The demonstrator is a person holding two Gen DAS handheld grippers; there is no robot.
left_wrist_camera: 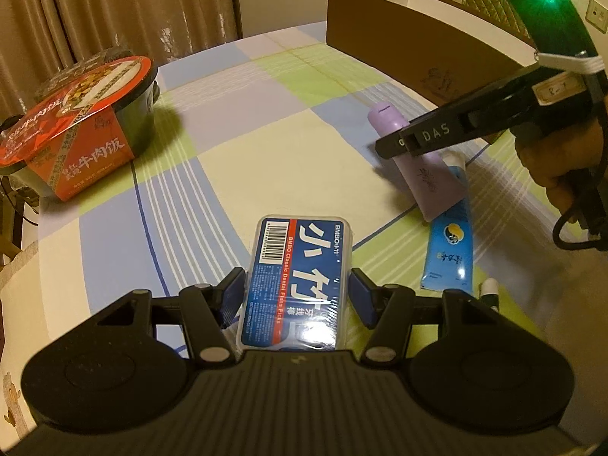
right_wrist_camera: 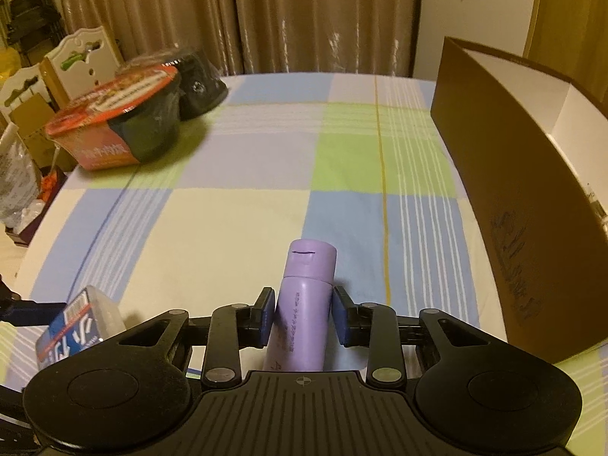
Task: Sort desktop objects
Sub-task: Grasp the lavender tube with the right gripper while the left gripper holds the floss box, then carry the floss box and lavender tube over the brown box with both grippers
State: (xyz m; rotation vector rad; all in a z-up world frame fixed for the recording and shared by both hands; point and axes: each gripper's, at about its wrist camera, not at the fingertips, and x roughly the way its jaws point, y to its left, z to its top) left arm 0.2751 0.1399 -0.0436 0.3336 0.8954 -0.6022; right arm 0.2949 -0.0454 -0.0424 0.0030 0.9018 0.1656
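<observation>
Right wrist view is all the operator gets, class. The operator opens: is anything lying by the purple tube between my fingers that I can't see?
Observer: Yes. A blue tube lies beside the purple tube, with the purple one partly overlapping it.
Operator: And the floss box at my lower left?
Observer: The floss box sits between the left gripper's fingers, label up, with the barcode at its far end.
Operator: Anything else close by?
Observer: A small white-capped item lies next to the blue tube's near end. Too little of it shows to name it.
</observation>
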